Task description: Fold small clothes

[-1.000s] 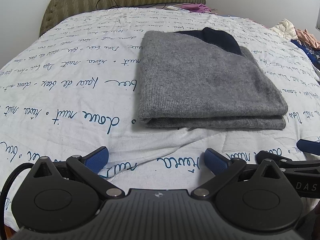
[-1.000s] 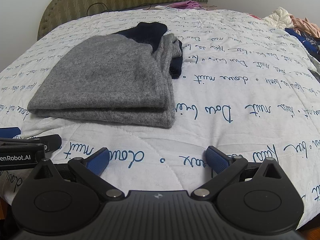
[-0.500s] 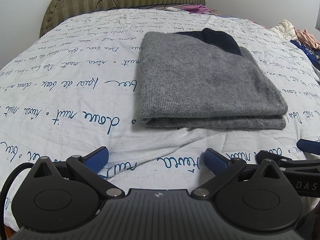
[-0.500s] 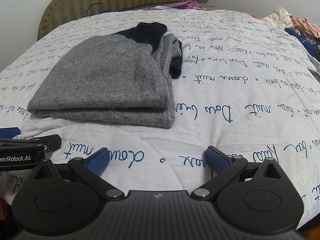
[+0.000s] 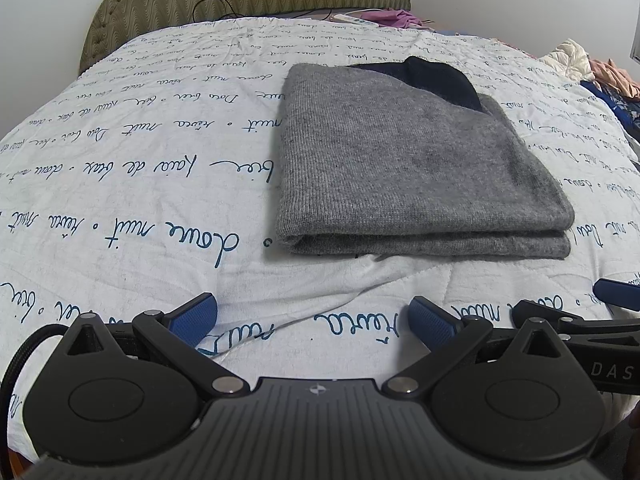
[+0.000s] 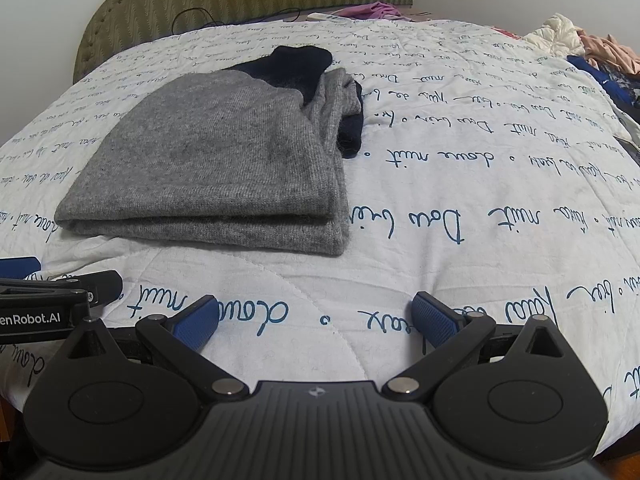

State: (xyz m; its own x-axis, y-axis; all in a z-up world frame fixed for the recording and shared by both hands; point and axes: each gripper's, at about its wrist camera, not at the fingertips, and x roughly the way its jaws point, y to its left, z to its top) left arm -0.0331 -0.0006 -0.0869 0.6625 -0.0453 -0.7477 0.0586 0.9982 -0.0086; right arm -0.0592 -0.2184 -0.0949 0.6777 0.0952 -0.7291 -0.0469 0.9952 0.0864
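Nothing moved; folded grey sweater point(image 5: 412, 160) ahead of left claw point(image 5: 314, 320), right claw point(image 6: 316, 320), both spread, empty.

The grey sweater point(image 5: 404, 160) covers most of its navy part point(image 5: 440, 78); the clothes pile point(image 6: 592, 52) is cut by the edge.

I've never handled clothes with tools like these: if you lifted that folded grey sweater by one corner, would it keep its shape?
Probably not. The grey sweater is soft knit folded in loose layers, so one corner would likely rise alone and the fold fall open. Its dark navy part already pokes out at the back and may slip free. Its fuzzy surface should grip rather than slide.
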